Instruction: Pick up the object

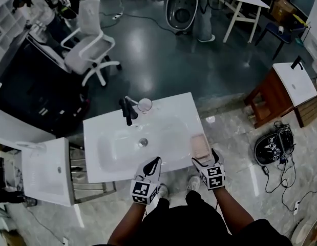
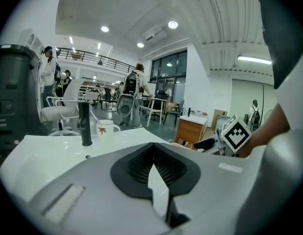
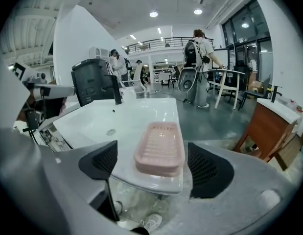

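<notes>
Sink (image 1: 97, 132), read from drain (image 1: 143, 142) at centre.
- Faucet (image 1: 127, 110) stood on back ledge at 11 o'clock; cup (image 1: 145, 105) just beside it at 12.
- Soap dish (image 1: 200, 143) lay on rim at 3 o'clock.
- Left gripper (image 1: 154, 162) at 6 o'clock, over front edge.
- Right gripper (image 1: 205, 158) at 4 o'clock, jaws either side of dish's near end.

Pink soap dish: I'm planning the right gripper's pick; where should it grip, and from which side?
Grip the pink soap dish across its two long sides at the near end, coming from the sink's front edge. It lies flat, lengthwise away, and the right gripper's open jaws span its width.
</notes>
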`<state>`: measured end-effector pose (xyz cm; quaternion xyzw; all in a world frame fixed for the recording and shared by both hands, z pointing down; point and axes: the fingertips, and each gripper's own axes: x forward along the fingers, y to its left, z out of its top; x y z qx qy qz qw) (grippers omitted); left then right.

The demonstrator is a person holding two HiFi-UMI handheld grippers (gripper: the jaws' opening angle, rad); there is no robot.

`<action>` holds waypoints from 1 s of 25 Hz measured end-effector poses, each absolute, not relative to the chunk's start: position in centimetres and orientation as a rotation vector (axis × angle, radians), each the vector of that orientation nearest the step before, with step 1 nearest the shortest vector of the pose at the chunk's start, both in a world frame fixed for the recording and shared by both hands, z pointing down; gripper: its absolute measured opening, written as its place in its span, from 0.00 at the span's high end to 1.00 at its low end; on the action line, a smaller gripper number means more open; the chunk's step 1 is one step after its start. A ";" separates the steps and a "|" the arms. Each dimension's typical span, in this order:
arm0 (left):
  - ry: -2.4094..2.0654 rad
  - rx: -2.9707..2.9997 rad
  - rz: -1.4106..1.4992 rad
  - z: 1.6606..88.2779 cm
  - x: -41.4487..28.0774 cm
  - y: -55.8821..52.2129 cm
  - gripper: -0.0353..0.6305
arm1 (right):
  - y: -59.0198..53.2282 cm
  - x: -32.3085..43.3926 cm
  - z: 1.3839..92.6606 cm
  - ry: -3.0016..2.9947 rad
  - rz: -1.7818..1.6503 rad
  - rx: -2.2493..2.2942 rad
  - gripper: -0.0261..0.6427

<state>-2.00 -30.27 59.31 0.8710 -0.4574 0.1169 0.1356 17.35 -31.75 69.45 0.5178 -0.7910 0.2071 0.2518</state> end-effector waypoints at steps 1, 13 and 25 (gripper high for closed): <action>-1.338 2.510 0.341 59.4 -2.2 -30.1 0.92 | -31.9 17.4 70.0 -2.142 0.566 1.397 0.30; -1.472 2.397 0.351 60.7 -5.1 -28.2 0.92 | -33.9 17.7 72.8 -2.098 0.564 1.364 0.29; -1.503 2.387 0.344 60.4 -5.4 -27.5 0.92 | -34.1 17.7 72.7 -2.109 0.544 1.381 0.33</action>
